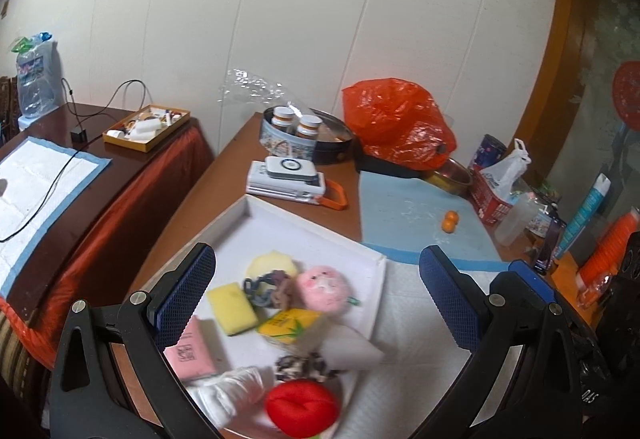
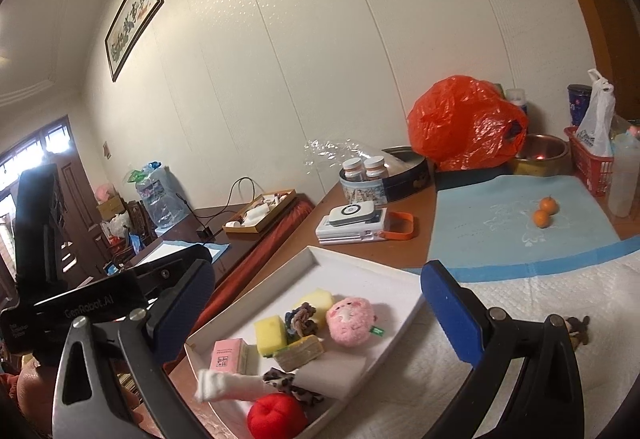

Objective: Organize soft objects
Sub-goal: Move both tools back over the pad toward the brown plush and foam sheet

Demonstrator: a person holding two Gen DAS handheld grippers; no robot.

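Inside white tray (image 1: 280, 217): sponges (image 1: 233, 308), pink plush (image 1: 325, 289), perhaps socks (image 1: 230, 385).

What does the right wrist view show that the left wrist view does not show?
Only the right wrist view shows the framed picture on the wall and the dark scrunchie on the white pad. Only the left wrist view shows the stack of orange cups. Both show the white tray with the pink plush, and open tongs.

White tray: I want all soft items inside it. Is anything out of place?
One dark leopard-print scrunchie lies outside the white tray on the white pad, beyond the right gripper. Everything else soft sits inside.
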